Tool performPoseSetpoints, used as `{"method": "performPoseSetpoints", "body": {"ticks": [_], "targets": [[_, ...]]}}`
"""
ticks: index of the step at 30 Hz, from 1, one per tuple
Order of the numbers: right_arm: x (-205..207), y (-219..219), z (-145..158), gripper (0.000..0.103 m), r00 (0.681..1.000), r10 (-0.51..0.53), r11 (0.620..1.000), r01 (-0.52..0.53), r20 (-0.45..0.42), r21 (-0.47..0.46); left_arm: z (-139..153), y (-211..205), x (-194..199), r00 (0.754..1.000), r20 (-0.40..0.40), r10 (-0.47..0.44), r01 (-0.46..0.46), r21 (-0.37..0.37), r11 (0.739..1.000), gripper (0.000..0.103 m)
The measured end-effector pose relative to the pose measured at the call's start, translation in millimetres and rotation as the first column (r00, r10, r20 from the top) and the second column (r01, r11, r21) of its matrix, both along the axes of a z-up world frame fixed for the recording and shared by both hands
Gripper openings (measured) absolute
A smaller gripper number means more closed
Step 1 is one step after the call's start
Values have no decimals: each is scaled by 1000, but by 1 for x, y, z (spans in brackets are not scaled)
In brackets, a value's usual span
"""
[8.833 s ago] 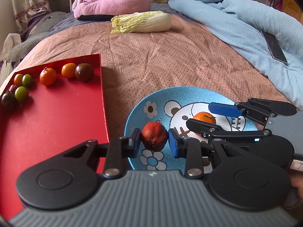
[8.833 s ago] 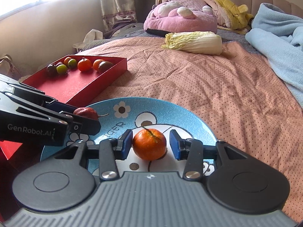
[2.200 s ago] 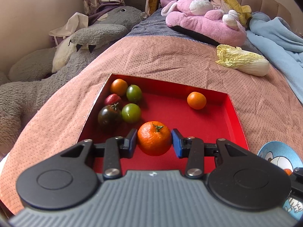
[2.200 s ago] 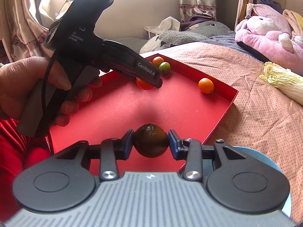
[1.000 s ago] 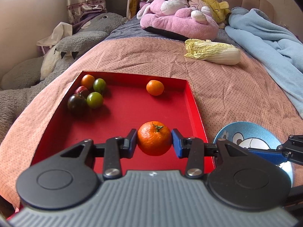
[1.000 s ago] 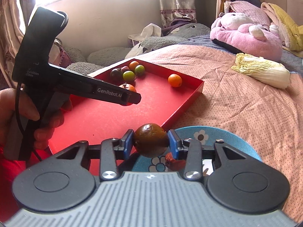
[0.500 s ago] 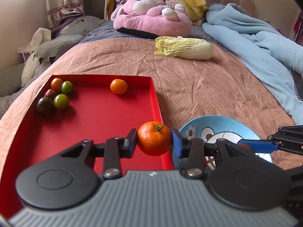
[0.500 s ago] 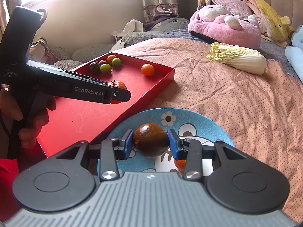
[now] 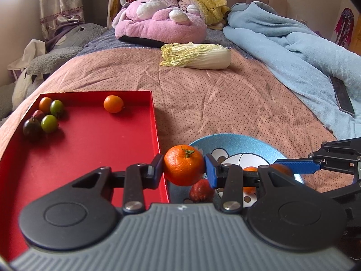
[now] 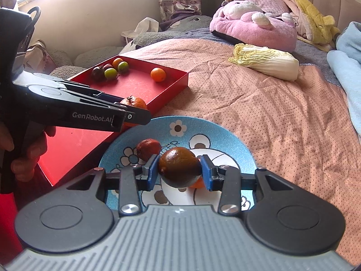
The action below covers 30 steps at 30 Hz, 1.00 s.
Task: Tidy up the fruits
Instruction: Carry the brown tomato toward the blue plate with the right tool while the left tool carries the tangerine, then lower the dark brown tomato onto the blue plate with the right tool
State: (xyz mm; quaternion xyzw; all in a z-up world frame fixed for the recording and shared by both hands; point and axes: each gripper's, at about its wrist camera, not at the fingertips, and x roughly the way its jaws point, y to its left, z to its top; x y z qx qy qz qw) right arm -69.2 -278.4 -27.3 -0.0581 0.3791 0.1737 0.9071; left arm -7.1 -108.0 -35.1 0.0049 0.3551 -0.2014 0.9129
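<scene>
Holding, left tongs (image 9: 183, 168): my pads are closed on both sides of a tangerine (image 9: 183, 167), stem up; it hangs over the gap between the red tray's (image 9: 90, 149) near right corner and the blue plate's (image 9: 237, 141) left edge.
Holding, right tongs (image 10: 178, 171): I have them pinched on a dark brown fruit (image 10: 178, 169), raised above the middle of the plate.
Plate: blue with a cartoon bear and flowers, lying on the bed (image 9: 214, 103) just right of the tray, near me. On it I see a dark red fruit (image 10: 148, 149) at the left and an orange fruit (image 9: 250, 171), mostly hidden behind the tongs.
Tray: red, shallow, on the bed to the left. In its far left corner I count a cluster: one orange (image 9: 45, 104), two green (image 9: 56, 107), one small red (image 9: 38, 114) and one dark purple (image 9: 32, 127) fruit. A lone small orange (image 9: 113, 103) sits near the far right corner.
Bed: pinkish dotted cover. A cabbage (image 9: 196, 55) lies far back, with a pink plush toy (image 9: 158, 26) behind it and a light blue blanket (image 9: 293, 52) on the right.
My hand (image 10: 27, 155): seen from the right camera, wrapped around the left tongs' handle.
</scene>
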Motion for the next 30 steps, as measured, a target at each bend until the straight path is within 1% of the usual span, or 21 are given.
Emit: {"method": "performPoseSetpoints", "body": {"ticks": [4,8,10,18,25,30], "targets": [[-1,-5,0,46,1000,-17,1000,17,-11,-2,-1,-5,-2,1000,4,-25,25,11,1000,42],[-1,-7,3,46,1000,-23,1000,23,-16,-12,-5,-16,-7,997,16,-72,71,50,996,42],[-1,-7,4,46,1000,-23,1000,23,-16,-17,-6,-18,-10,996,23,-88,86,58,995,42],[1,-1,1,46,999,-16,999,15,-34,-28,-4,-15,-11,995,27,-94,92,41,995,42],[2,1,-1,46,999,-10,999,9,-40,-32,-6,-20,-11,993,30,-112,111,55,992,42],[3,0,-2,46,999,-15,999,13,-45,-33,-7,-21,-10,993,23,-113,112,50,992,42]]}}
